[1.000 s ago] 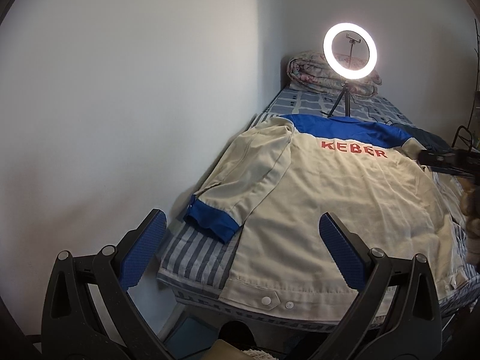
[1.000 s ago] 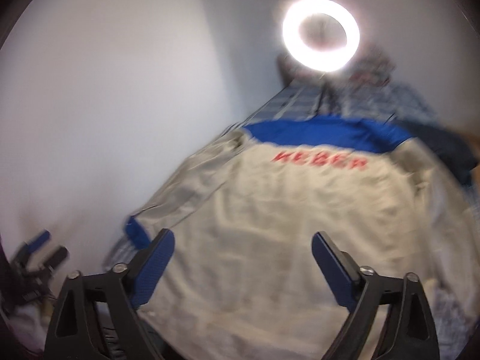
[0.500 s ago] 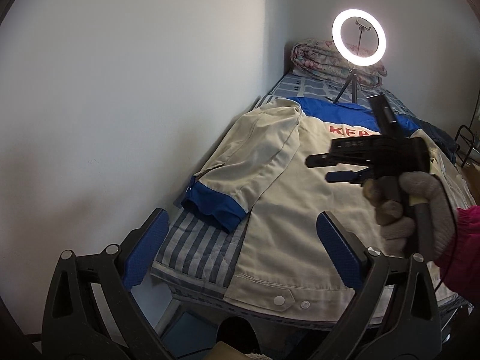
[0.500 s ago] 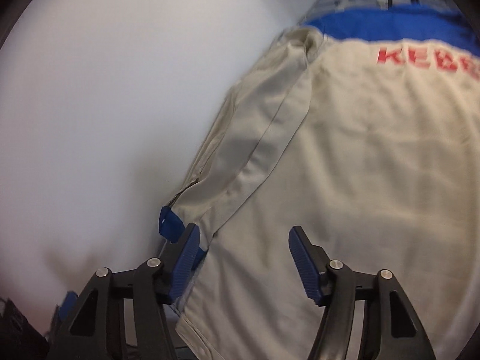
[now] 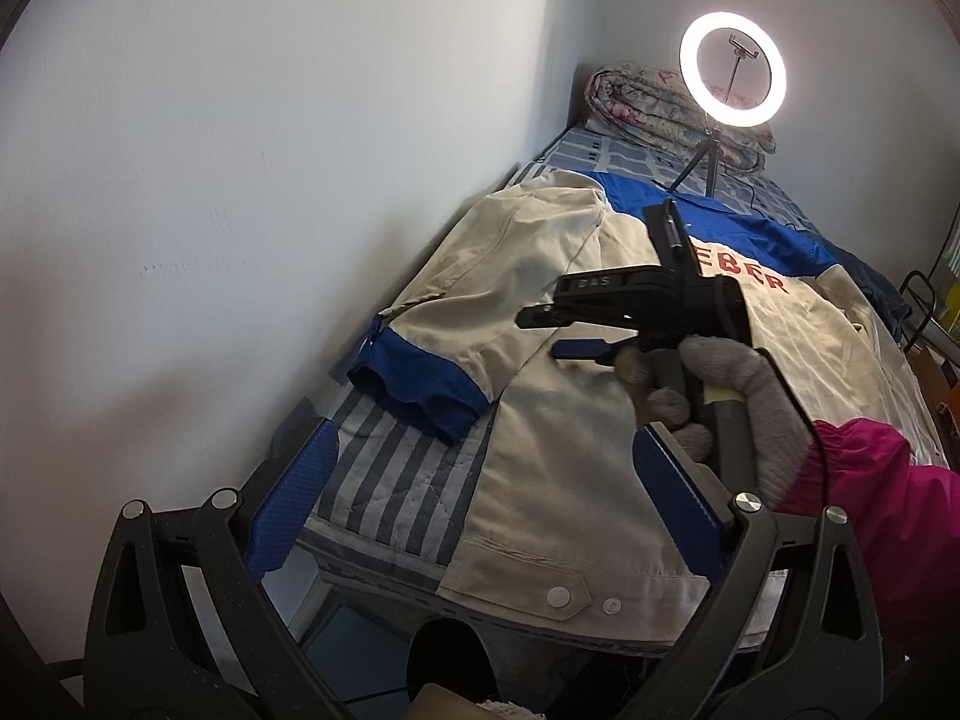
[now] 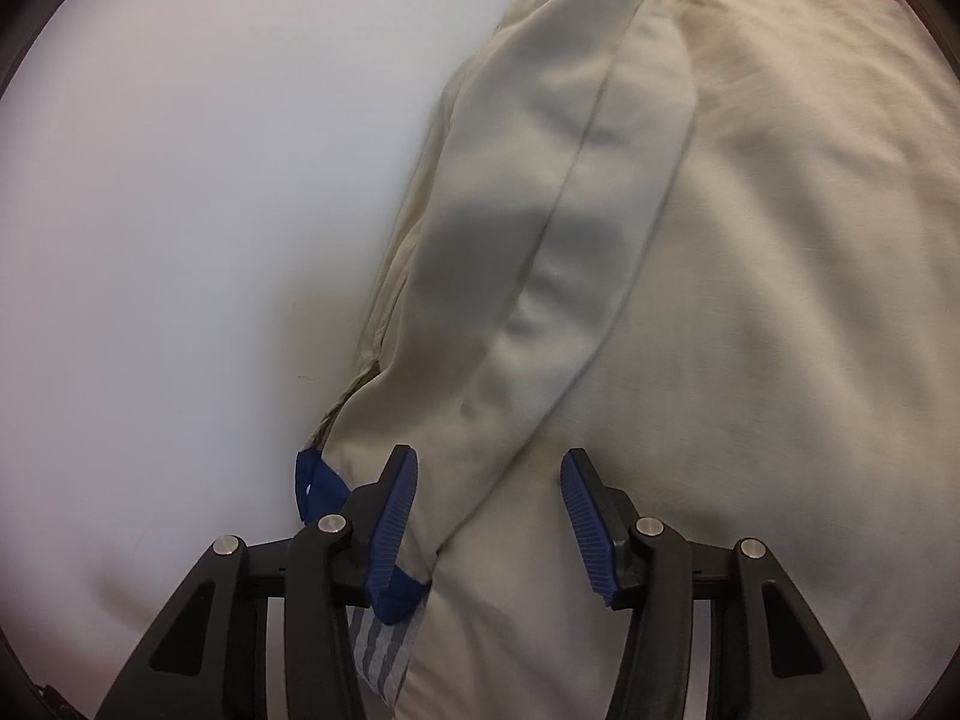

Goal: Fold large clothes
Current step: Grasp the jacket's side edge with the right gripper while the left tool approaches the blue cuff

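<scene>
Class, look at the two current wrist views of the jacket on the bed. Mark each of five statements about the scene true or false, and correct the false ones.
1. The beige jacket lies back-up on the bed, red lettering showing. True.
2. The right gripper is clamped shut on the sleeve. False: its jaws stand open above the sleeve, near the blue cuff.
3. The ring light is switched off. False: it glows brightly on its tripod.
4. The left gripper is open and holds nothing. True.
5. The hand on the right gripper is bare. False: it wears a grey knit glove.
</scene>
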### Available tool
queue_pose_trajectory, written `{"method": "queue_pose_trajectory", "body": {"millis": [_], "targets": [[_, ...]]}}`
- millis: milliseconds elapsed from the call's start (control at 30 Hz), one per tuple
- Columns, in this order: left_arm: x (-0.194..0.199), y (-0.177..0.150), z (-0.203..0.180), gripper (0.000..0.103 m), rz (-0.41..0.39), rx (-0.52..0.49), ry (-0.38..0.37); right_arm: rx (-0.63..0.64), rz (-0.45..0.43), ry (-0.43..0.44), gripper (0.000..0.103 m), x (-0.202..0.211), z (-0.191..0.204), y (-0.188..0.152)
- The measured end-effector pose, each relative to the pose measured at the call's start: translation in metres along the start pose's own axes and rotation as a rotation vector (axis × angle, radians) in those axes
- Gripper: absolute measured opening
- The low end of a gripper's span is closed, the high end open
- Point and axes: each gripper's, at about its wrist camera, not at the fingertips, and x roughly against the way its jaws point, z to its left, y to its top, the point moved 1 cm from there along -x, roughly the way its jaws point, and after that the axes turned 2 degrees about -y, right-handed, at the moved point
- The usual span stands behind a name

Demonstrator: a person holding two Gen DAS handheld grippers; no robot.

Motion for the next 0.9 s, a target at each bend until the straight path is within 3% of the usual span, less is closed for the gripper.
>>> {"method": "queue_pose_trajectory", "body": {"millis": [67, 233, 300, 367, 600, 733, 867, 900], "targets": [[0.000, 0.001, 0.000, 0.100, -0.002, 0.003, 0.000, 0.001, 0.001, 0.014, 0.050, -0.008, 0.006, 0.001], [0.002, 0.003, 0.001, 0.100, -0.002, 0.018, -0.010, -0.005, 0.036, 0.062, 0.033, -0.029, 0.015, 0.004], [0.004, 0.005, 0.001, 0.100, -0.016, 0.017, -0.011, -0.009, 0.065, 0.091, 0.011, -0.036, 0.021, 0.005], [0.006, 0.006, 0.000, 0.100, -0.030, 0.007, -0.001, 0.003, 0.066, 0.106, 0.001, -0.035, 0.029, 0.006], [0.006, 0.006, 0.004, 0.100, -0.015, 0.024, 0.012, -0.055, 0.010, 0.210, 0.000, 0.029, 0.034, 0.017], [0.002, 0.007, 0.004, 0.100, 0.022, 0.043, -0.036, -0.090, 0.005, 0.117, 0.000, 0.039, 0.003, 0.013], [-0.009, 0.016, -0.001, 0.100, 0.065, 0.058, -0.091, -0.106, 0.027, -0.048, 0.000, 0.028, -0.027, 0.006], [-0.013, 0.020, -0.002, 0.094, 0.074, 0.065, -0.098, -0.095, 0.028, -0.075, 0.000, 0.026, -0.030, 0.006]]}}
